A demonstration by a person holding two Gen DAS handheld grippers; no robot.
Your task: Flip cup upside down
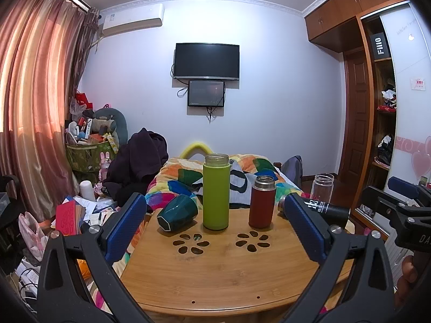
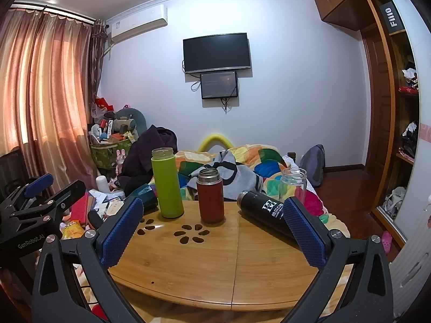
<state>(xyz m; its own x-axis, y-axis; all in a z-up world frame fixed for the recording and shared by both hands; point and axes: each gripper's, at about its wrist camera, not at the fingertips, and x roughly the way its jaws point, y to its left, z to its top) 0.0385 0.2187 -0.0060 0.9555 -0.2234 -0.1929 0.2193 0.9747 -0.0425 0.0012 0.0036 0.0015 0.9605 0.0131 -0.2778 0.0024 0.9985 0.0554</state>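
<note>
A dark teal faceted cup (image 1: pixel 177 213) lies on its side at the far left of the small bamboo table (image 1: pixel 221 274), its base turned toward me. In the right wrist view the cup (image 2: pixel 145 194) is partly hidden behind the left finger. My left gripper (image 1: pixel 215 215) is open and empty above the near part of the table, short of the cup. My right gripper (image 2: pixel 212 216) is open and empty, also back from the objects.
On the table stand a tall green bottle (image 1: pixel 216 191), a red flask (image 1: pixel 262 202) and a clear glass jar (image 1: pixel 322 187). A black bottle (image 2: pixel 265 212) lies on its side at the right. A bed with a colourful quilt (image 1: pixel 186 177) lies behind the table.
</note>
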